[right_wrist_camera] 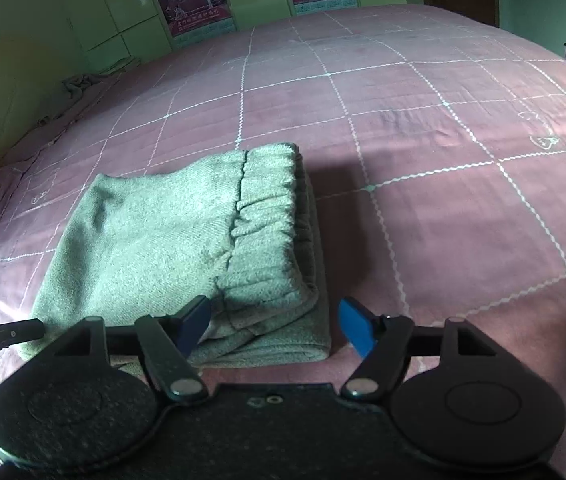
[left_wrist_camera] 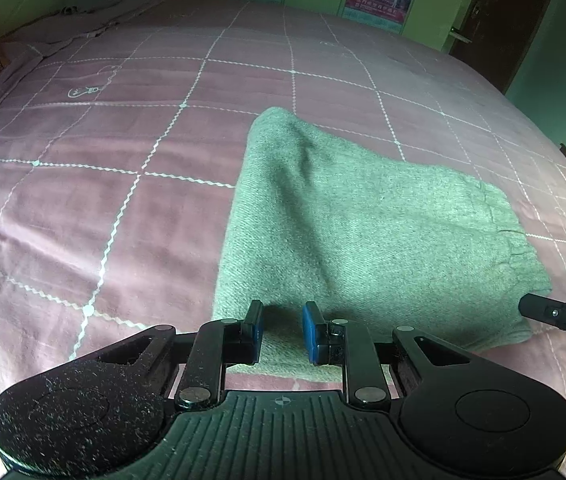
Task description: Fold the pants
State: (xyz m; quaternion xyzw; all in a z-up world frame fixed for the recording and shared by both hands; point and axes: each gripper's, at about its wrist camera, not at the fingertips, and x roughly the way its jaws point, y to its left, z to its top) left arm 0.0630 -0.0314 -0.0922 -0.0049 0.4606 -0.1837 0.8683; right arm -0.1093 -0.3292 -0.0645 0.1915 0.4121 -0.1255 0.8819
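Both your grippers stand released, the left gripper (left_wrist_camera: 282, 330) and right gripper (right_wrist_camera: 275, 330) over the near edge of the folded grey pants (right_wrist_camera: 187, 248) on the pink checked bed (right_wrist_camera: 443, 160). The pants' long axis runs away from you, elastic waistband (right_wrist_camera: 267, 220) along the right side. "Robot.AI" reads on the left tool's finger.

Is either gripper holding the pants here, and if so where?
Nothing is held. The left gripper and right gripper are both open at the near edge of the folded pants, with no cloth pinched.
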